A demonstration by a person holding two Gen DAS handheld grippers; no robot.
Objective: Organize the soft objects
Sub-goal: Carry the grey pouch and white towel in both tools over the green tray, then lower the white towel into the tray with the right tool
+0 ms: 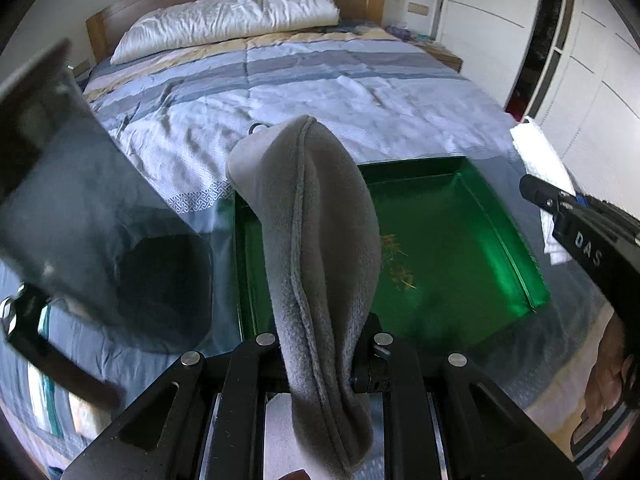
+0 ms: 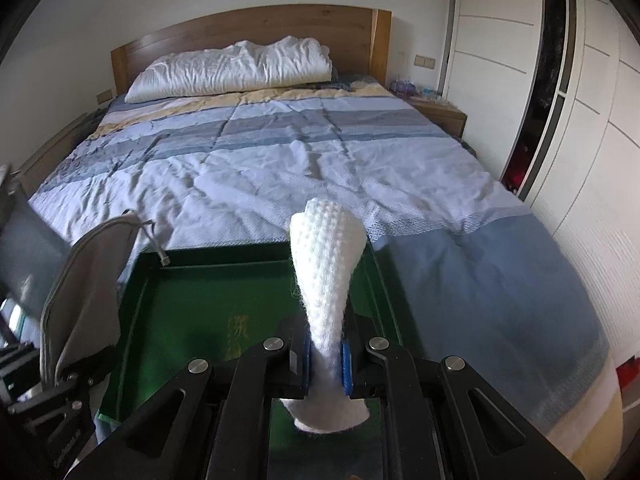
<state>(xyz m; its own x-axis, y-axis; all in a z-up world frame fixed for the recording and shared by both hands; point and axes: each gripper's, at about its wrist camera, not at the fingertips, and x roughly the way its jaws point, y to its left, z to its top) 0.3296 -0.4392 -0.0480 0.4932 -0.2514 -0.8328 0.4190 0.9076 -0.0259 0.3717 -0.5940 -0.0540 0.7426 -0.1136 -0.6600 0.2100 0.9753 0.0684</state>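
My left gripper (image 1: pixel 320 364) is shut on a grey fleece cloth (image 1: pixel 312 240) that stands up over a green tray (image 1: pixel 500 216) on the bed. The grey cloth also shows in the right wrist view (image 2: pixel 86 292), at the tray's left side. My right gripper (image 2: pixel 326 360) is shut on a white knitted cloth (image 2: pixel 326 276), held over the green tray (image 2: pixel 192 320). The white cloth (image 1: pixel 540 164) and the right gripper (image 1: pixel 536 192) show at the right edge of the left wrist view.
The tray lies near the foot of a bed with a striped blue quilt (image 2: pixel 300 160). A white pillow (image 2: pixel 236 68) lies against the wooden headboard (image 2: pixel 256 28). A white wardrobe (image 2: pixel 592 120) stands on the right, a bedside table (image 2: pixel 440 114) beside it.
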